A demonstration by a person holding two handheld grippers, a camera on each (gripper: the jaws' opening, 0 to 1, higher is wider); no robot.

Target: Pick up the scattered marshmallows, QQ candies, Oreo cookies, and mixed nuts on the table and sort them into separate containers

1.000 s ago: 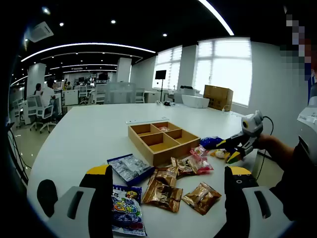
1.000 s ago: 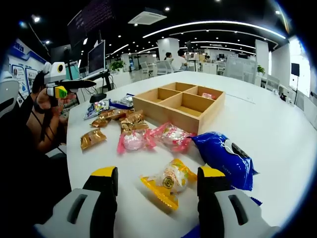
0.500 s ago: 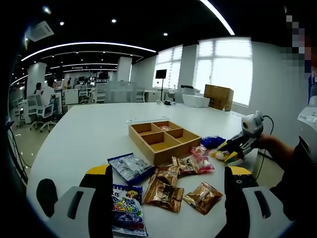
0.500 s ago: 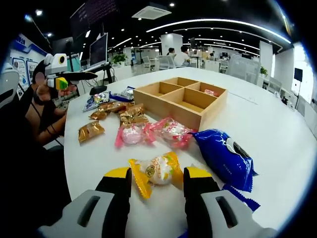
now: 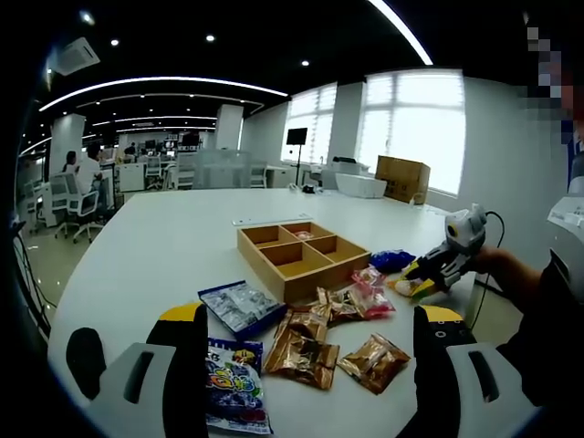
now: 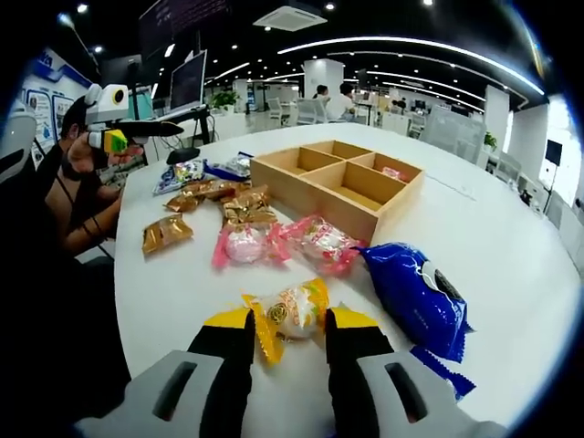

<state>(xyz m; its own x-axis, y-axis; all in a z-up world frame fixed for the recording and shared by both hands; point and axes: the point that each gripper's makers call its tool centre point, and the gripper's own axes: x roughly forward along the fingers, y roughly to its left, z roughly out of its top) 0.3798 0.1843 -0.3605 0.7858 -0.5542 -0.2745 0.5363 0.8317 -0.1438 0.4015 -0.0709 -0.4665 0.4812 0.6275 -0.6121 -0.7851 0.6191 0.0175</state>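
A yellow-wrapped candy (image 6: 290, 313) is pinched between the right gripper's (image 6: 283, 330) jaws, low over the table. Two pink-wrapped sweets (image 6: 278, 243) lie side by side near a four-part wooden tray (image 6: 336, 182); a blue cookie pack (image 6: 416, 297) lies beside them. Brown nut packets (image 5: 315, 342) are scattered before the tray, beside two blue-and-clear bags (image 5: 235, 339).
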